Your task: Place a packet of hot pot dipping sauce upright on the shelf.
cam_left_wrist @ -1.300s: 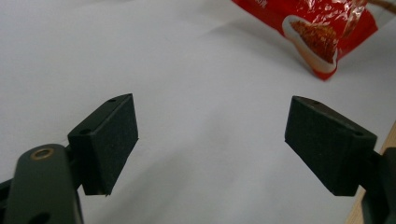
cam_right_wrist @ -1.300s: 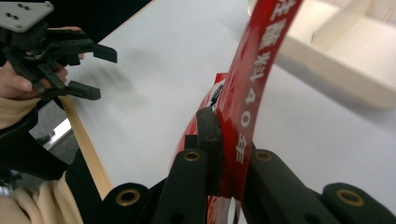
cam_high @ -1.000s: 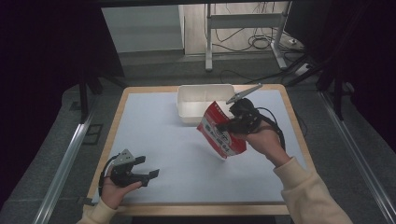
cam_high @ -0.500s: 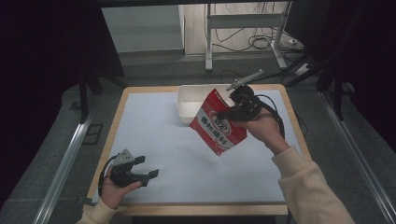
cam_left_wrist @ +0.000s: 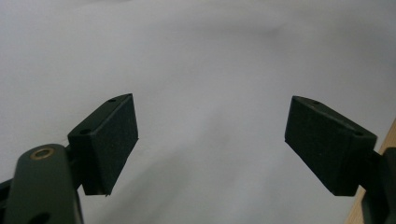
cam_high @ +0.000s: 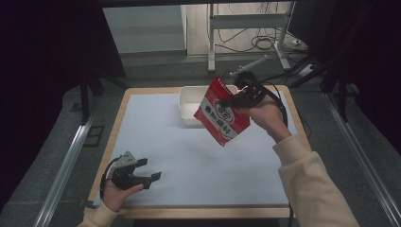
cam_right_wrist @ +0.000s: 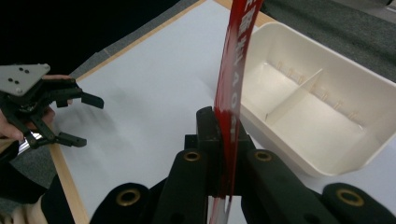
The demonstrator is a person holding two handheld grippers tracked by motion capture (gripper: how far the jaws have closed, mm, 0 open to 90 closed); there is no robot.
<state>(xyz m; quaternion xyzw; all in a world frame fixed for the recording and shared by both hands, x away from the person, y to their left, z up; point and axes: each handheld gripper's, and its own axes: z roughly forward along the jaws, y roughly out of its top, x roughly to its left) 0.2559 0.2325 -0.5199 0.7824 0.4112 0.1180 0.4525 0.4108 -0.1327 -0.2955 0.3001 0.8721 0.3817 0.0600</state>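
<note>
Listing contents, largest first.

1. Table (cam_high: 156,142), white-topped with a wood rim; the clock face below is read on its top in the high view.

2. Person: left hand at seven o'clock near the front edge, right forearm in a cream sleeve (cam_high: 307,184) entering from five o'clock.

3. Red-and-white pouch (cam_high: 221,112), held in the air at about one o'clock, tilted, its upper corner overlapping the tray's near edge in the high view. Judged light, thin and floppy, with a slick film surface; likely to sag or swing if held by a corner alone. Best grip looks to be the flat sealed edge, clamped square across it, as in the right gripper view, where it stands edge-on (cam_right_wrist: 231,70).

4. White tray (cam_high: 194,101), at twelve o'clock, shallow, with a divider between two compartments (cam_right_wrist: 292,100); both appear empty.

5. Right gripper (cam_high: 241,98), jaws clamped tight on the pouch's edge.

6. Left gripper (cam_high: 149,174), resting at seven o'clock, jaws spread wide with nothing between them; bare tabletop beyond its pads (cam_left_wrist: 109,140).

Change against the earlier frames: the pouch and right gripper have risen and shifted toward the tray, the pouch now hanging higher; the left gripper is unmoved.
</note>
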